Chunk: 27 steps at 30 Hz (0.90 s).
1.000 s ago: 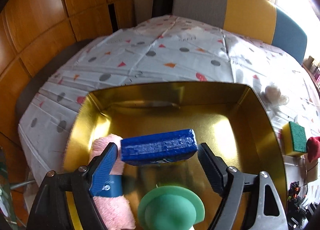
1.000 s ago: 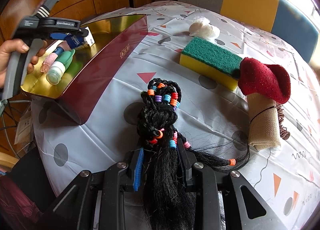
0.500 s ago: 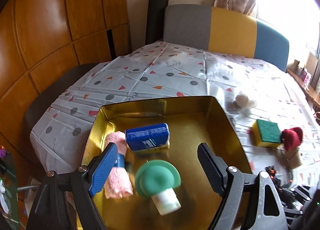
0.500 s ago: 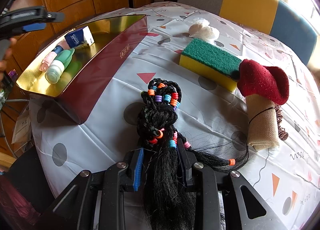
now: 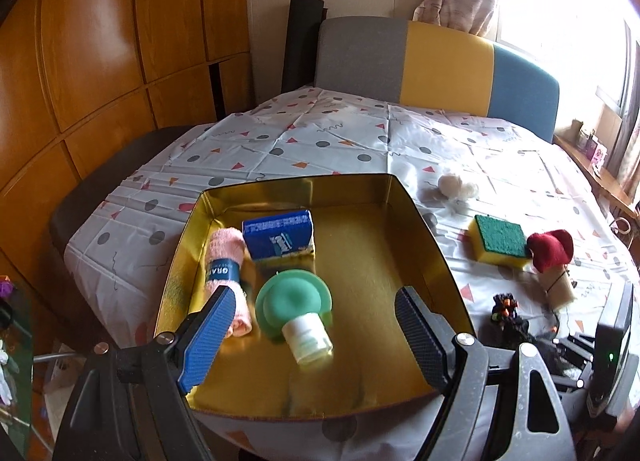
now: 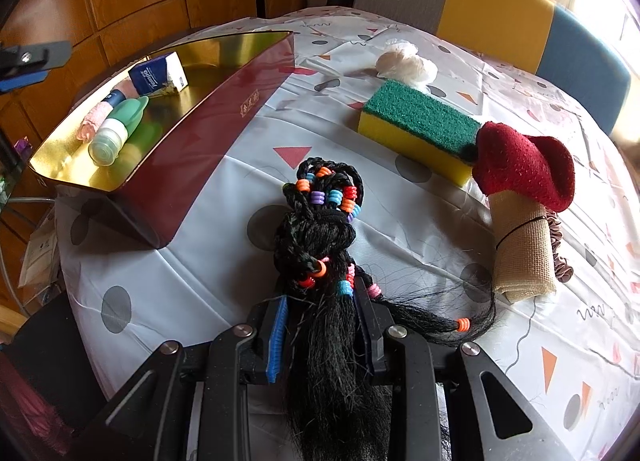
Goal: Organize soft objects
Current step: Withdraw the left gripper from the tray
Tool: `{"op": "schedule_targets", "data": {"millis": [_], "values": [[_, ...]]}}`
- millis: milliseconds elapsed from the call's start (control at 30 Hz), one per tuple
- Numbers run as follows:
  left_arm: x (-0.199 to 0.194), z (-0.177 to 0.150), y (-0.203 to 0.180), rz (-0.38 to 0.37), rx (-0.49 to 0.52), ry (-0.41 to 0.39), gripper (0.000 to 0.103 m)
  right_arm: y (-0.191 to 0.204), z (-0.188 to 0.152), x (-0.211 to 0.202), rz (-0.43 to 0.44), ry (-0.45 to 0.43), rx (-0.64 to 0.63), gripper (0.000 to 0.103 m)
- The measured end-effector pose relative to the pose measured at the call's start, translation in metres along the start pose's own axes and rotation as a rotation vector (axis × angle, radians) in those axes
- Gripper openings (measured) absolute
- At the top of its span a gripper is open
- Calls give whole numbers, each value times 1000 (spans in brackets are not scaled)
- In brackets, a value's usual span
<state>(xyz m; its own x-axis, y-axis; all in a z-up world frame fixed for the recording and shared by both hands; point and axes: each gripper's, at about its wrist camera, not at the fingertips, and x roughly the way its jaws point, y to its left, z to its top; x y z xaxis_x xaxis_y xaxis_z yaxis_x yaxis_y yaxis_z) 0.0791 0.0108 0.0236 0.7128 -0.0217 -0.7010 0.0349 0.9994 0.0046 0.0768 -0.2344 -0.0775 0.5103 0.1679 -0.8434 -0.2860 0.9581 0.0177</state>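
A gold tin tray [image 5: 432, 257] [image 6: 256, 97] holds a blue tissue pack [image 5: 278, 239] [image 6: 158, 75], a pink rolled towel [image 5: 226, 265] and a green toy mushroom [image 5: 294, 301] [image 6: 120, 123]. My left gripper [image 5: 316, 325] is open and empty, raised above the tray's near side. My right gripper [image 6: 320, 325] is shut on a black beaded hair braid [image 6: 320, 229] that lies on the tablecloth. A green and yellow sponge [image 6: 420, 127] [image 5: 500, 243], a red toy mushroom [image 6: 520, 177] [image 5: 550, 251] and a white fluffy ball [image 6: 402, 61] [image 5: 456, 187] lie on the cloth.
A dark hair scrunchie [image 6: 560, 249] lies behind the red mushroom's stem. A bench back in grey, yellow and blue [image 5: 440, 69] stands at the table's far side. Wooden wall panels [image 5: 100, 61] run along the left. The table edge drops off at the front left.
My left gripper let go of the blue tissue pack, which now lies in the tray, and pulled up and back. My right gripper has stayed still on the braid.
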Motion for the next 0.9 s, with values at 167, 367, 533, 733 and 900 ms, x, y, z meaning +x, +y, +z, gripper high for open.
{"op": "schedule_targets", "data": {"millis": [167,367,533,733,900], "values": [[-10,-6,3,12,6,-12,83,2,-1,0,-11,-10,-1,29],[-22,-8,22,31,-35,-40,83,4,-2,1,-22,-24,9,29],[-25,-13,41,62,-58,-41,83,6,-3,1,-39,-25,46,29],[-31,-22,63,98,-81,-49,83,4,0,0,-26,-6,151,28],[-39,-26,83,152,-127,-79,83,0,5,-7,47,-9,268,27]]}}
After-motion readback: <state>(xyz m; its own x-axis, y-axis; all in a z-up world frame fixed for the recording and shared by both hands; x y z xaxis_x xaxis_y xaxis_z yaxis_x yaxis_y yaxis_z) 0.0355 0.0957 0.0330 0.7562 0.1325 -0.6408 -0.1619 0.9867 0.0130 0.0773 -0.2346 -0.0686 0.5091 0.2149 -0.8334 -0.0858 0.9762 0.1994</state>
